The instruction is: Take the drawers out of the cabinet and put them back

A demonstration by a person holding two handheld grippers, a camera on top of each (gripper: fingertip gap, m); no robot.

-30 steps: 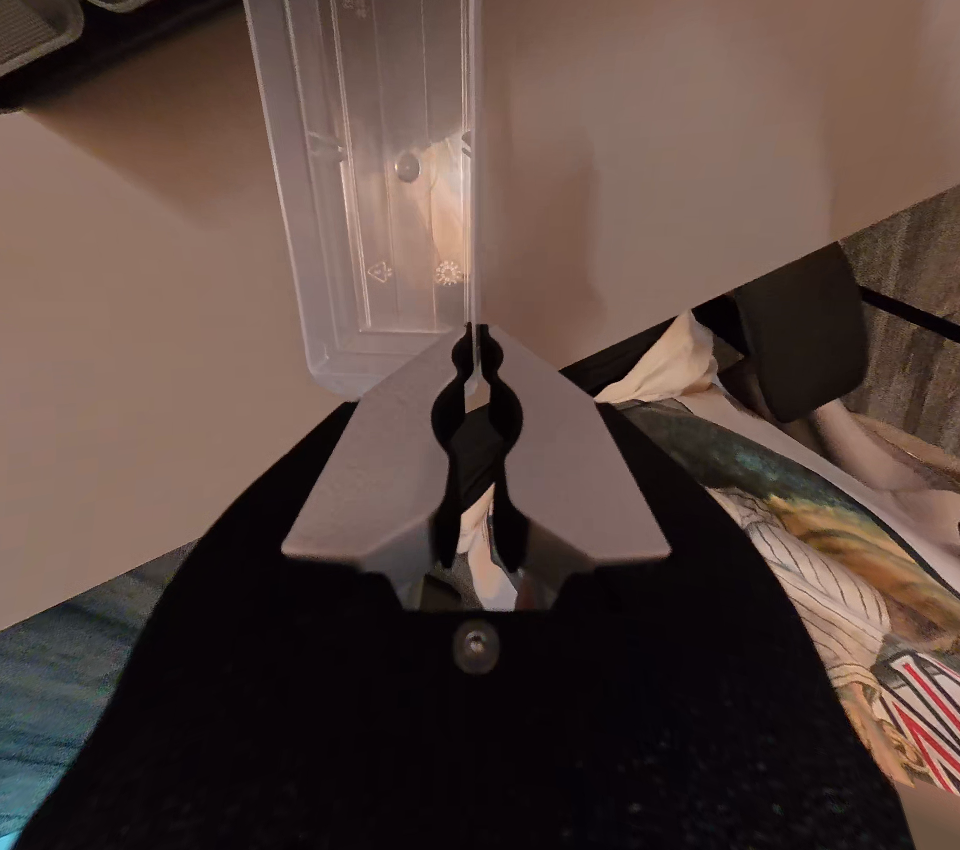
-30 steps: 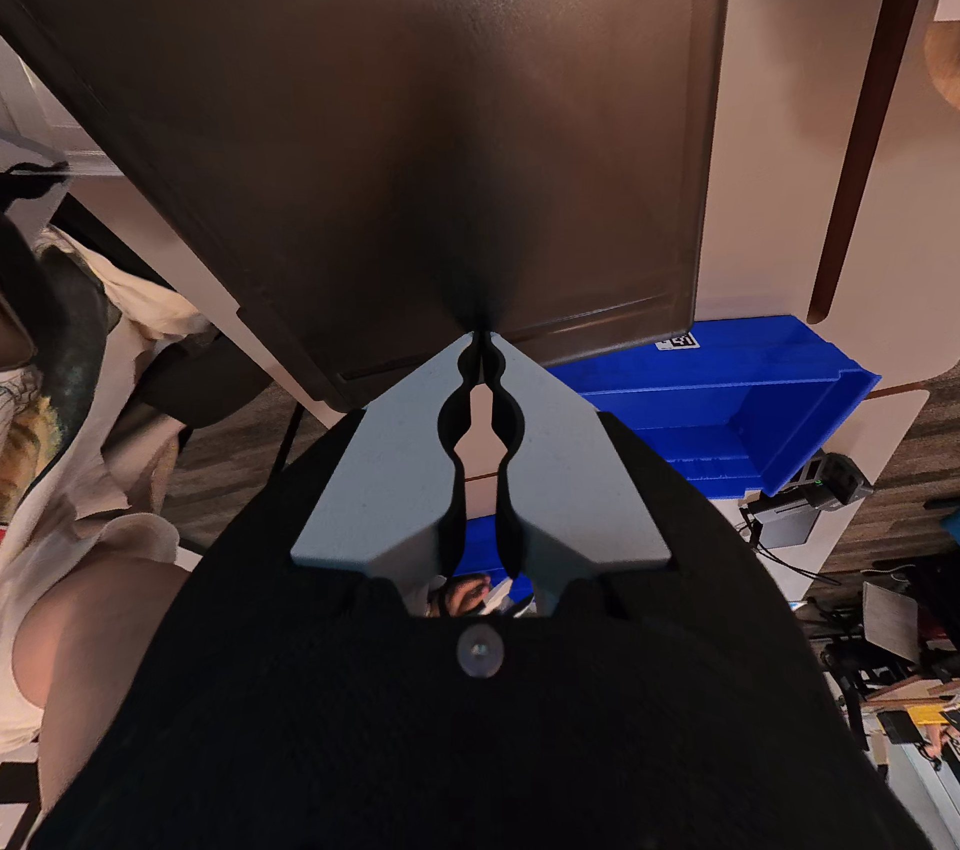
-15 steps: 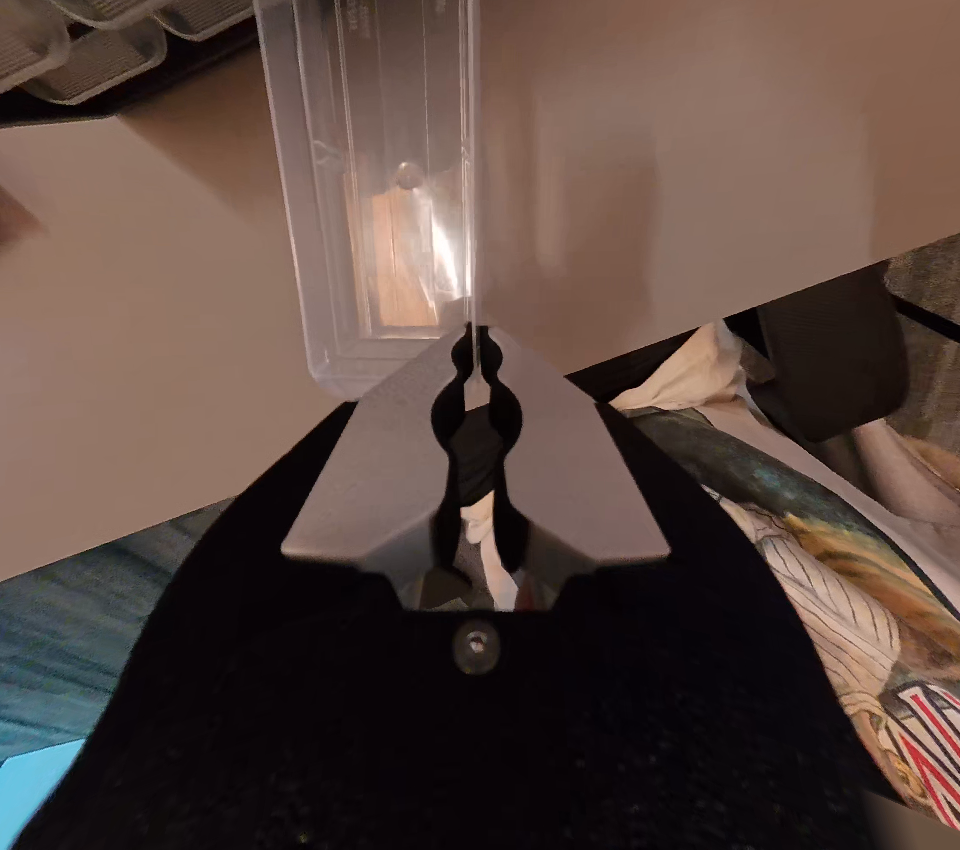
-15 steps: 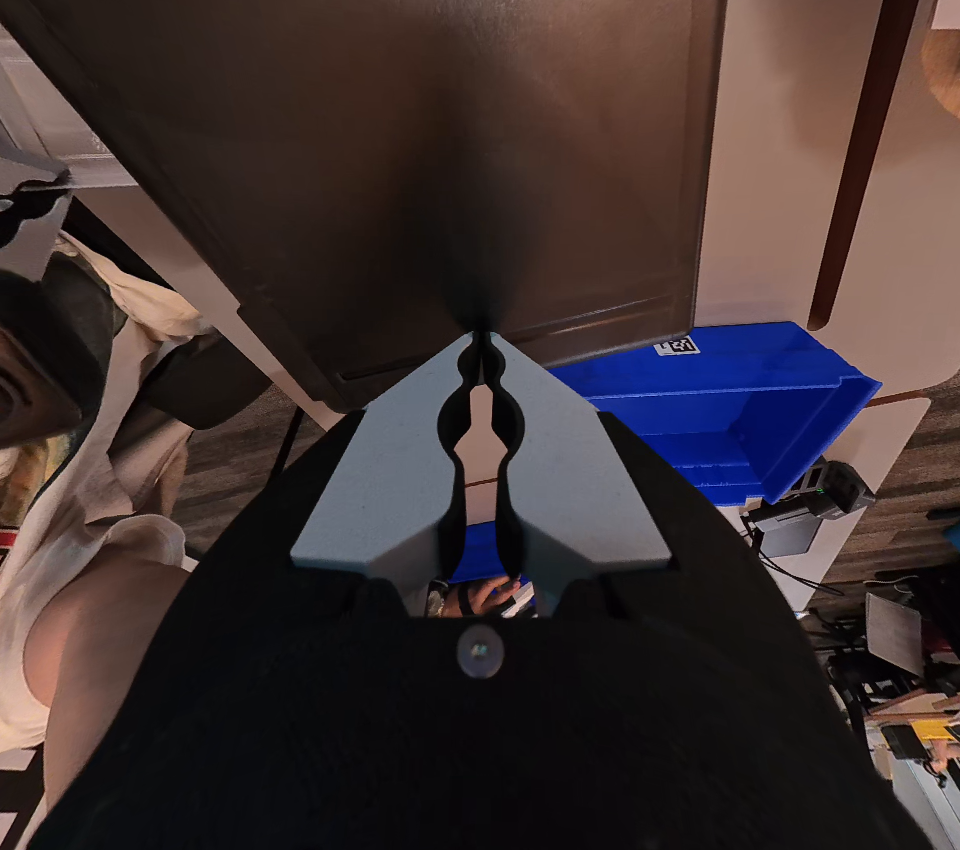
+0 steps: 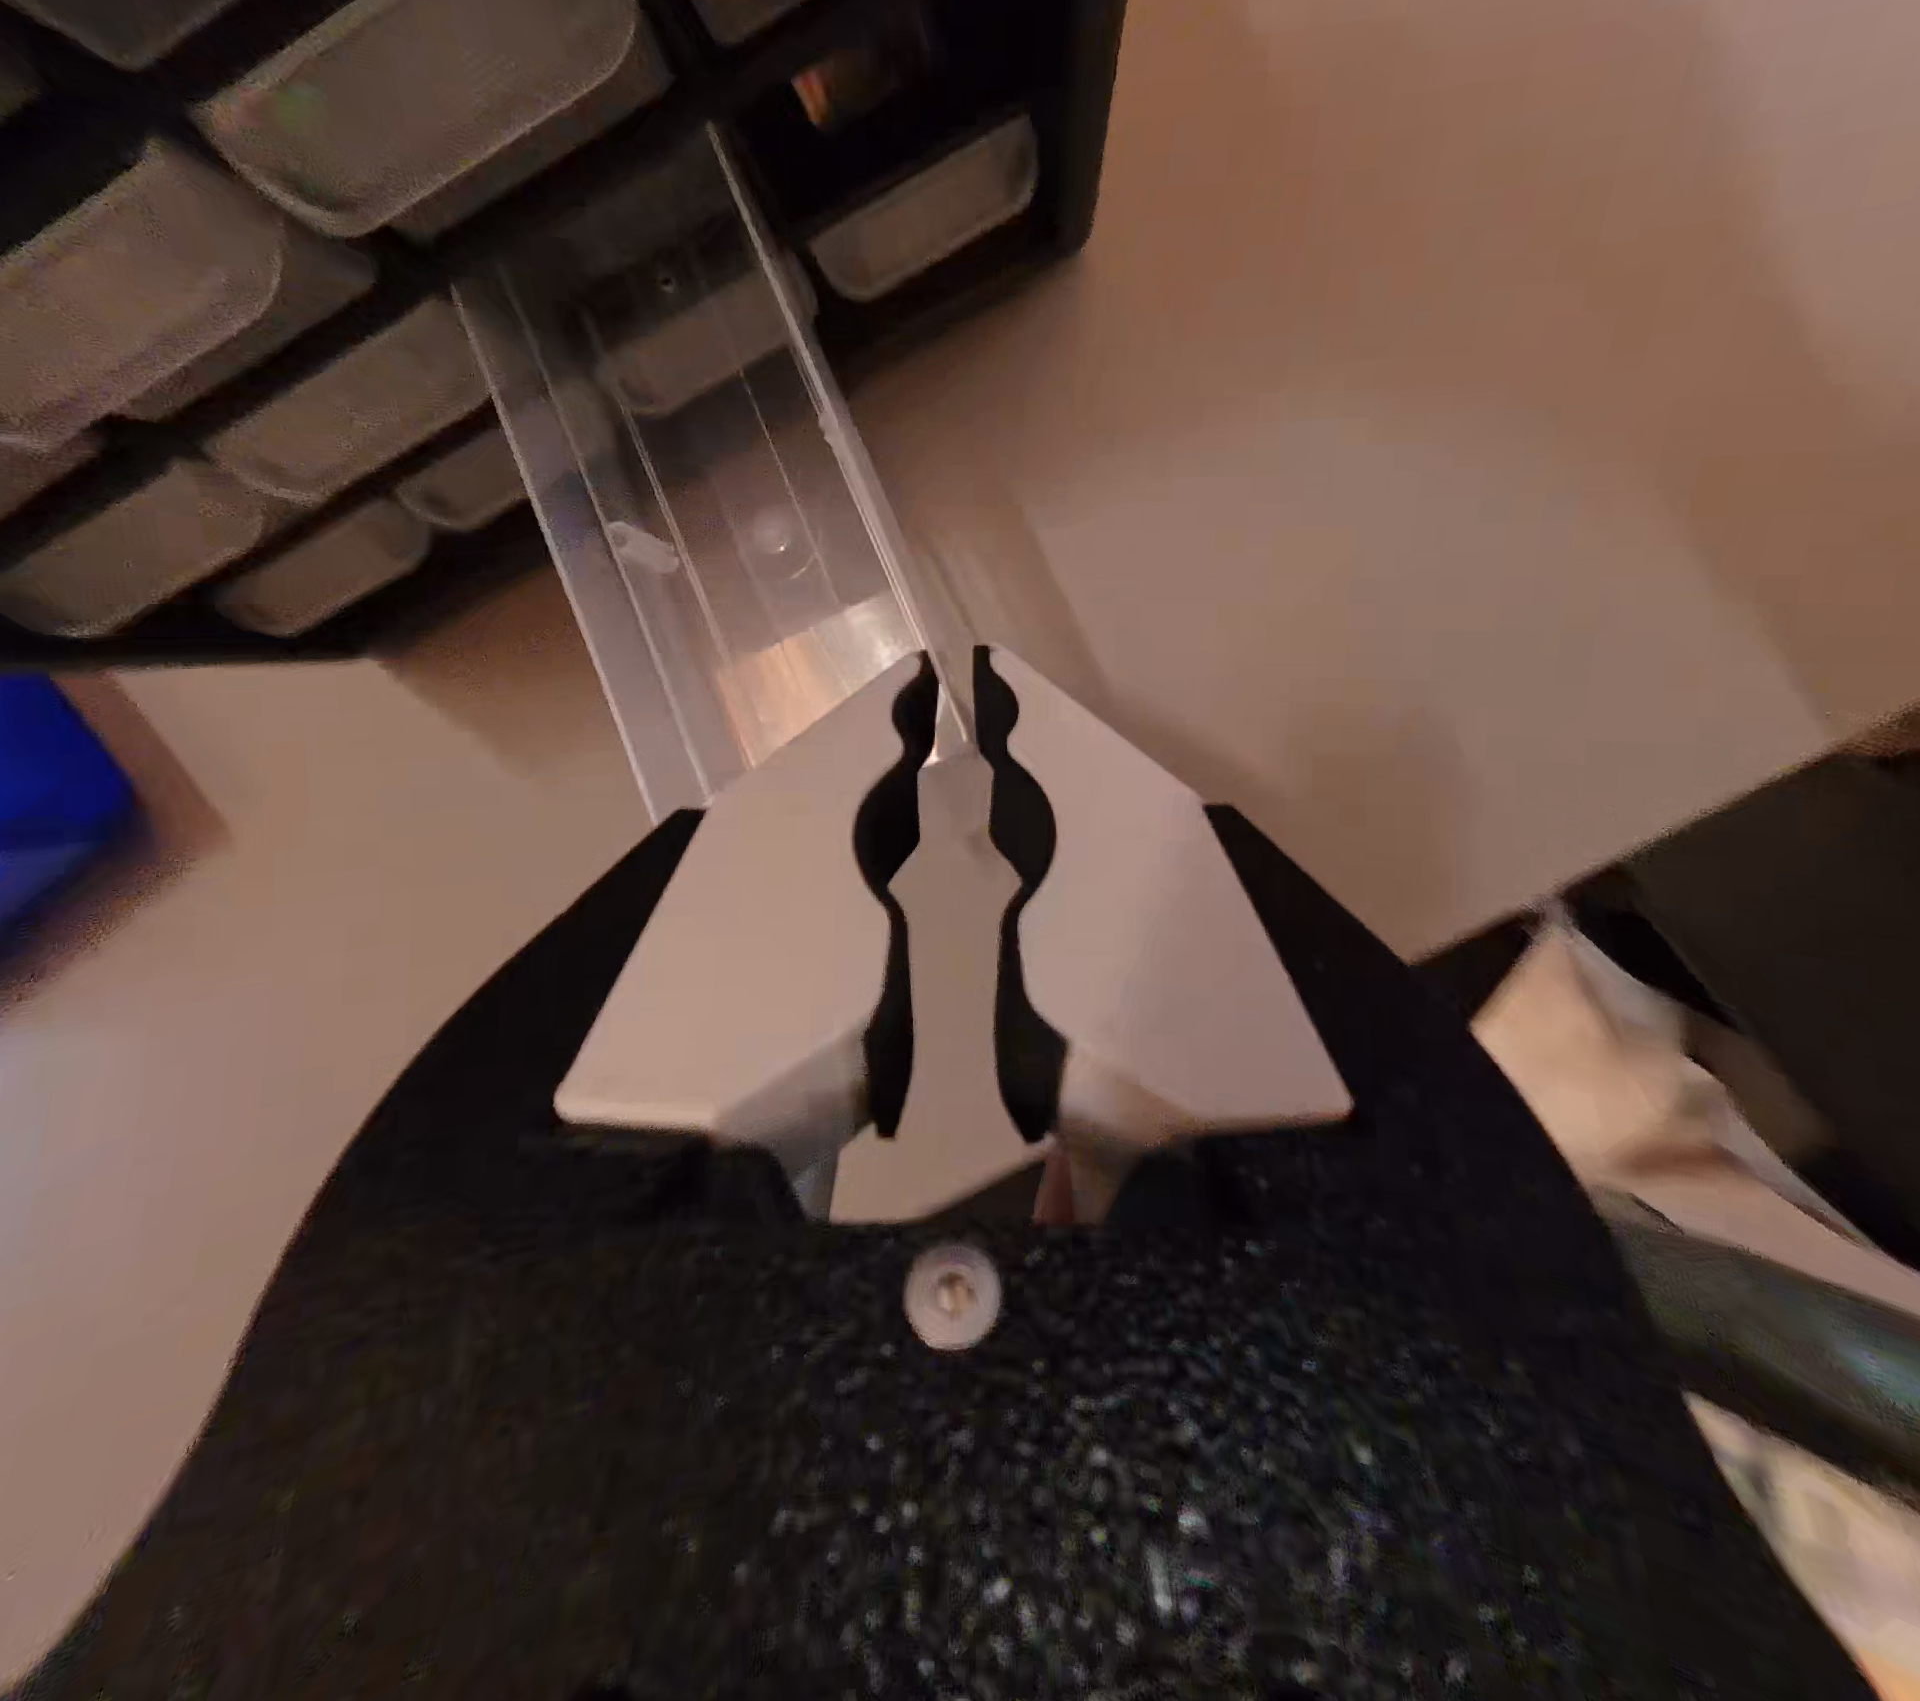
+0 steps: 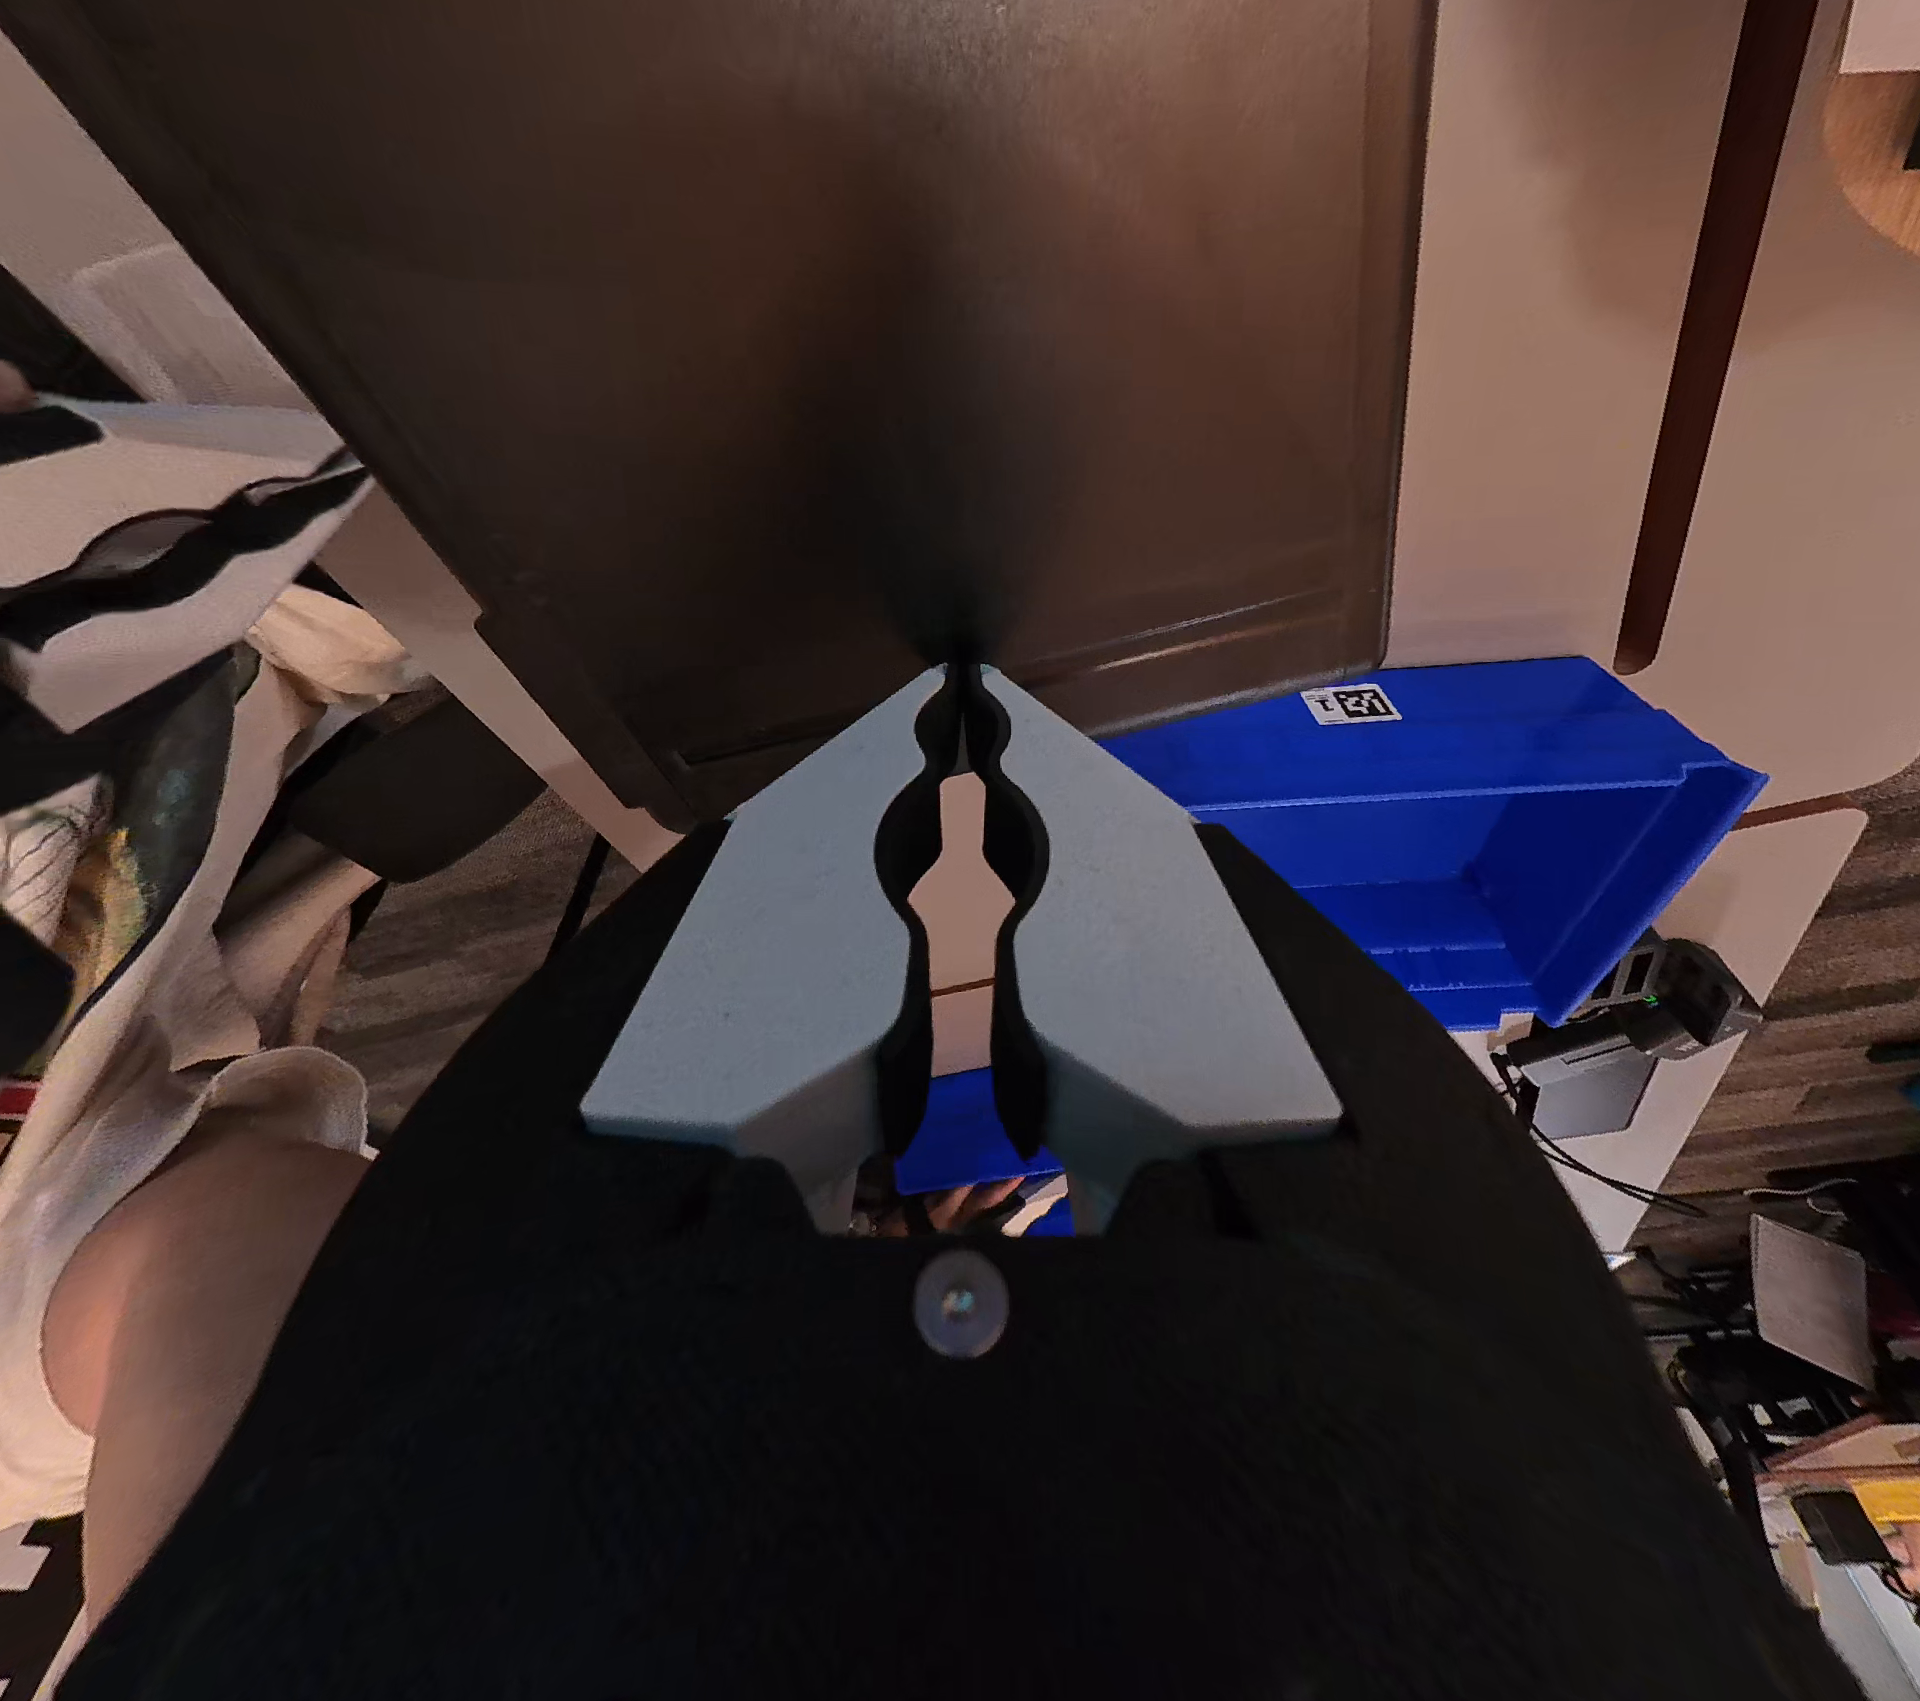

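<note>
In the left wrist view a black cabinet (image 5: 1081, 93) with several frosted drawers (image 5: 436, 62) stands at the top on a beige table (image 5: 1403, 508). My left gripper (image 5: 951, 664) is shut on the right wall of a clear, empty drawer (image 5: 727, 508), its tips a sliver apart. The drawer's far end sits at a cabinet slot (image 5: 644, 249) in the lower rows. In the right wrist view my right gripper (image 6: 961, 669) is shut and empty, with its tips pressed on the cabinet's dark outer panel (image 6: 831, 197).
An open slot (image 5: 883, 82) shows in the cabinet's right column. A blue bin (image 6: 1455, 820) stands past the cabinet, and blue also shows at the left edge (image 5: 52, 778). The table edge runs at the lower right with a dark chair (image 5: 1787, 903) beyond. A person's arm (image 6: 156, 1319) is at the left.
My left gripper has carried the clear drawer from over the table to the cabinet front, so its far end now meets a slot. The right gripper has stayed pressed on the cabinet.
</note>
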